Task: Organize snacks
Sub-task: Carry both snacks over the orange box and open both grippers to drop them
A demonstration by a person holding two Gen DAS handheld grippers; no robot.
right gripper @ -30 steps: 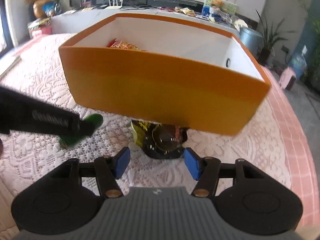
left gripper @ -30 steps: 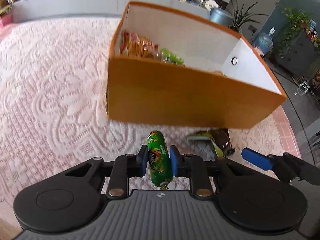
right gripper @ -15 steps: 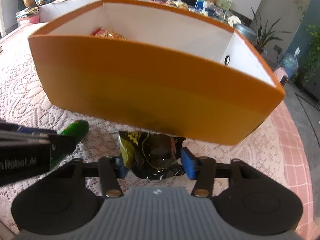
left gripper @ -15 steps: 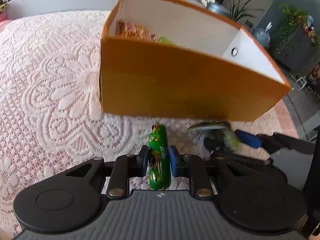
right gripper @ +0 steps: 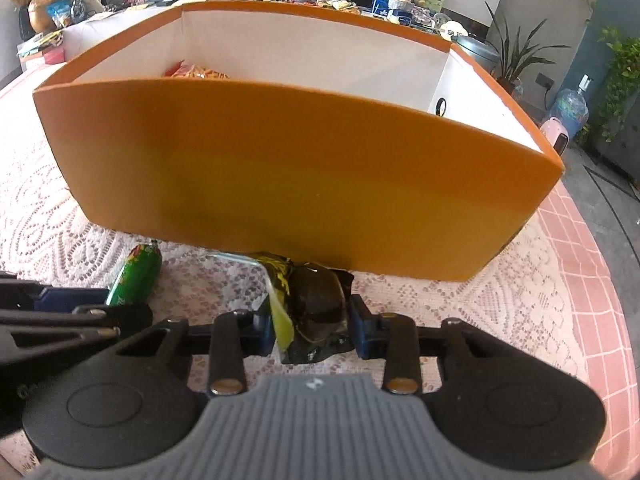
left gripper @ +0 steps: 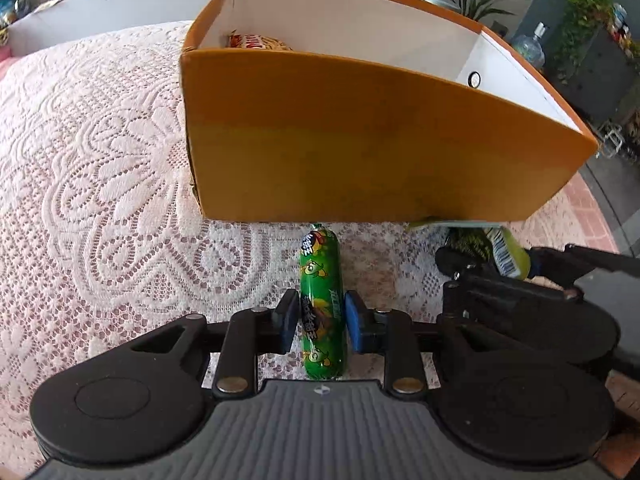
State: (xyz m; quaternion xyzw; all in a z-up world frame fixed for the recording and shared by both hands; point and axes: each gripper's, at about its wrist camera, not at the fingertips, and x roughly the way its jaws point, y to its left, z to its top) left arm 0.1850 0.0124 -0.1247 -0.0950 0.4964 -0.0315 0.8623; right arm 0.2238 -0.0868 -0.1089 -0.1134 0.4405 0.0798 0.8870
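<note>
My left gripper [left gripper: 321,322] is shut on a green sausage-shaped snack pack [left gripper: 322,304], held just in front of the orange box [left gripper: 360,152]. My right gripper [right gripper: 310,330] is shut on a crumpled black and yellow snack bag [right gripper: 314,300], also close to the box's near wall [right gripper: 300,184]. The green pack shows at the left in the right wrist view [right gripper: 136,276]. The black bag shows at the right in the left wrist view [left gripper: 492,248]. Red and orange snack packs [left gripper: 256,42] lie inside the box at its far left corner [right gripper: 196,72].
The box stands on a pink lace tablecloth [left gripper: 100,184]. The table's right edge [right gripper: 608,280] drops to a grey floor with plants and a water bottle [right gripper: 570,108]. A grey counter with clutter [right gripper: 340,0] runs behind the table.
Both grippers have moved closer to the box's near wall. My right gripper has closed on the black bag, which lay loose between its open fingers a second ago.
</note>
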